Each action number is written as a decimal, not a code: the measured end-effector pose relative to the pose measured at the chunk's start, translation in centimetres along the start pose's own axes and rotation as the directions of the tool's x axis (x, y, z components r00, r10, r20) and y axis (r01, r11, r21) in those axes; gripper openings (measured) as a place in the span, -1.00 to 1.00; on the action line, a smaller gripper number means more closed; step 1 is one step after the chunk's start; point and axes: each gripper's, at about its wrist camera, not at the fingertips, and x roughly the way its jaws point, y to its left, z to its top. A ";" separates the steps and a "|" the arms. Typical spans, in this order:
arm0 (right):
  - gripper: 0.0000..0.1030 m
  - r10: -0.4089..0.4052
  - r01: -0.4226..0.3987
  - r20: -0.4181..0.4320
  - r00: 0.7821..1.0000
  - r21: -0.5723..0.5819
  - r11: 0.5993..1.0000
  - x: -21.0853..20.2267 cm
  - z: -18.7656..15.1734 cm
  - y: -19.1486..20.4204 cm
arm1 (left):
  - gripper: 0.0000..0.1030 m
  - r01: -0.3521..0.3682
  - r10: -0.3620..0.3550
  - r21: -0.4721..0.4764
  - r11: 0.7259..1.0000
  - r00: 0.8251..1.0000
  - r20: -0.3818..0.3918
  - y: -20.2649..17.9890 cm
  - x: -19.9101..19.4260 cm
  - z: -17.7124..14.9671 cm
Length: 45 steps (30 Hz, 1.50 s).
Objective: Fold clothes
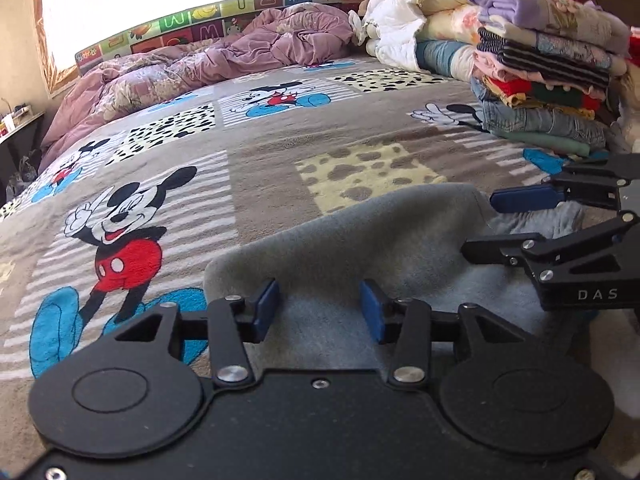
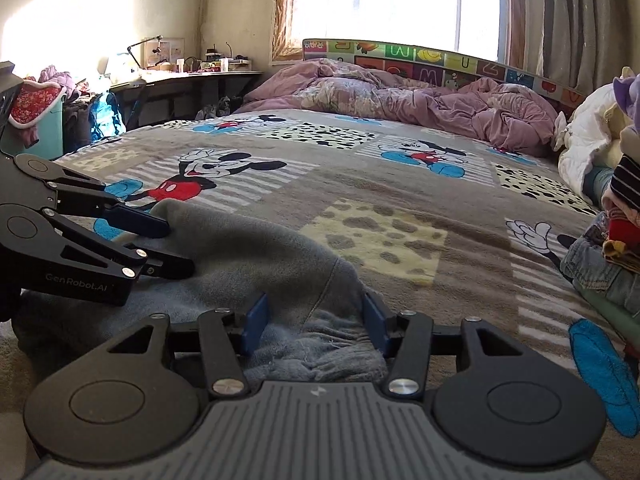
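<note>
A grey fleece garment (image 1: 360, 240) lies bunched on the Mickey Mouse blanket (image 1: 260, 184) near the bed's front edge. It also shows in the right wrist view (image 2: 256, 252), with its ribbed hem (image 2: 332, 348) at the front. My left gripper (image 1: 320, 308) is open, its blue pads either side of the grey cloth. My right gripper (image 2: 316, 324) is open over the hem. Each gripper shows in the other's view: the right one (image 1: 492, 220) at the garment's right end, the left one (image 2: 176, 248) at its left end, both with jaws apart.
A tall stack of folded clothes (image 1: 544, 80) stands at the right of the bed, beside piled quilts (image 1: 404, 20). A crumpled purple duvet (image 1: 208, 60) lies along the headboard. A cluttered desk (image 2: 180, 76) and laundry basket (image 2: 36, 120) stand off the bed's left side.
</note>
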 end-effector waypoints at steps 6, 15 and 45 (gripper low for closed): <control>0.65 -0.053 0.044 0.024 0.998 0.280 0.959 -3.6 -1.0 -2.9 | 0.11 0.065 -0.055 -0.401 0.914 0.998 0.037 4.6 -4.1 -2.2; 0.81 0.124 -0.168 0.121 0.985 0.834 0.525 -3.5 -6.9 -8.6 | 0.39 0.197 -0.223 -0.826 0.528 0.971 0.089 10.5 -4.5 -6.3; 0.26 0.292 -0.279 0.121 0.949 0.756 0.592 0.2 -0.2 -0.9 | -0.15 0.293 -0.215 -0.818 0.495 0.954 0.211 12.2 -10.3 -5.7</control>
